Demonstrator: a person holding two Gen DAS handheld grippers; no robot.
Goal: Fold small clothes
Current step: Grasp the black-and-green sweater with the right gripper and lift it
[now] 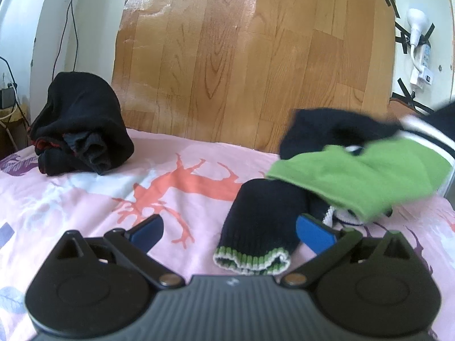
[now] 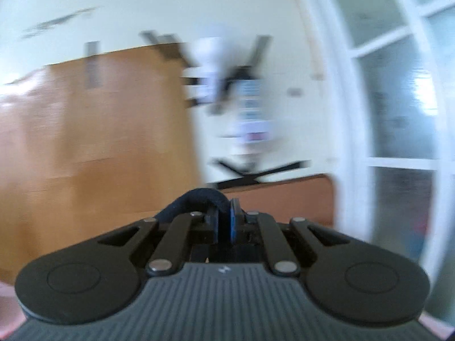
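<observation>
In the left wrist view a small navy, green and white knit garment (image 1: 349, 179) hangs lifted at the right, blurred, with its navy sleeve (image 1: 256, 227) and striped cuff resting on the pink bed sheet (image 1: 85, 199). My left gripper (image 1: 230, 231) is open and empty, its blue fingertips either side of the sleeve cuff. In the right wrist view my right gripper (image 2: 224, 221) is shut on a dark navy fold of the garment (image 2: 196, 199) and points up at the wall, blurred by motion.
A pile of black clothes (image 1: 79, 125) sits at the back left of the bed. A wooden headboard panel (image 1: 241, 56) stands behind. A white lamp and power strip (image 1: 418, 37) hang taped on the wall at the right. A window frame (image 2: 398, 113) is at the right.
</observation>
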